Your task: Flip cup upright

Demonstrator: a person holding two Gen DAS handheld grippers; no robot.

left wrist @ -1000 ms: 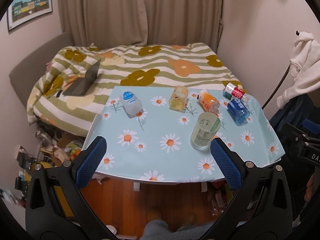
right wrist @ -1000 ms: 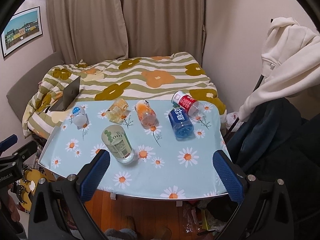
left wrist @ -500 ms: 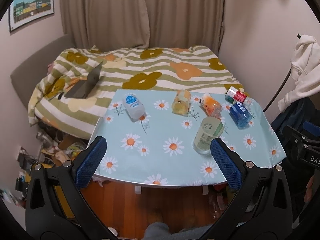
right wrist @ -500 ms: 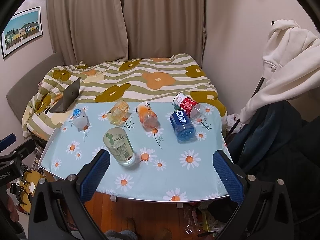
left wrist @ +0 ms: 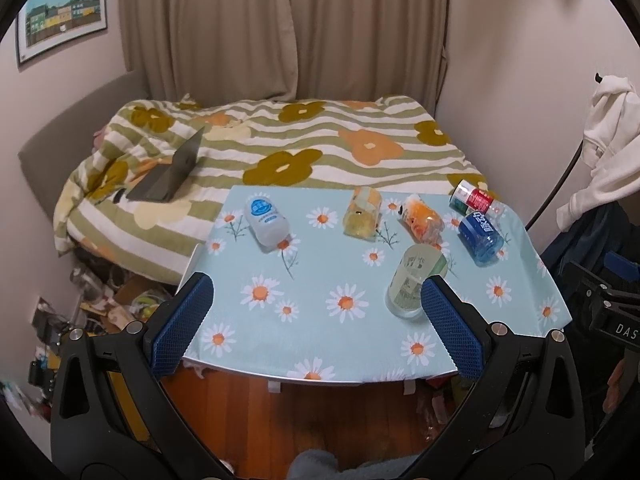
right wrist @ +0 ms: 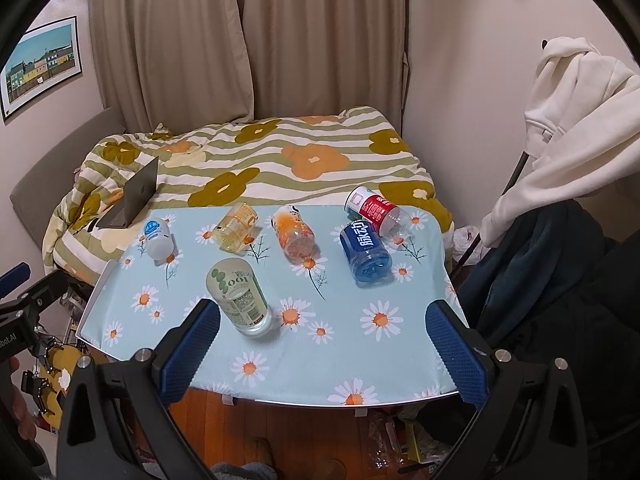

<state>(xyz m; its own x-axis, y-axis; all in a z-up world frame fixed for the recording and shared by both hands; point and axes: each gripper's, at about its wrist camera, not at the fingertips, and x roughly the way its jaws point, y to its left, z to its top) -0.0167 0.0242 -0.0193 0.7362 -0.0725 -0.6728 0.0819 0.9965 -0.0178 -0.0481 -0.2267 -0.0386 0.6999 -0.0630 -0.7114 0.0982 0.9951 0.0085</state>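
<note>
Several cups stand upside down or lie tipped on a daisy-print table (left wrist: 340,332) (right wrist: 340,364). A clear cup with a green label (left wrist: 414,282) (right wrist: 238,296) stands mouth down nearest me. Behind it are a white cup with a blue label (left wrist: 266,220) (right wrist: 158,238), a yellow cup (left wrist: 362,216) (right wrist: 236,226), an orange cup (left wrist: 422,220) (right wrist: 296,236), a blue cup (left wrist: 480,236) (right wrist: 364,250) and a red cup (left wrist: 474,200) (right wrist: 374,210). My left gripper (left wrist: 316,324) and right gripper (right wrist: 324,352) are open and empty, held above the table's near edge.
A bed with a flowered striped duvet (left wrist: 304,160) lies behind the table, with an open laptop (left wrist: 172,176) on it. A white hoodie (right wrist: 576,120) hangs on a rack at the right. Clutter lies on the floor at the left (left wrist: 100,304). Wooden floor shows below the table.
Both grippers have drawn back a little and risen, so the table sits slightly farther away and lower in view. Both stay open. No cup has moved.
</note>
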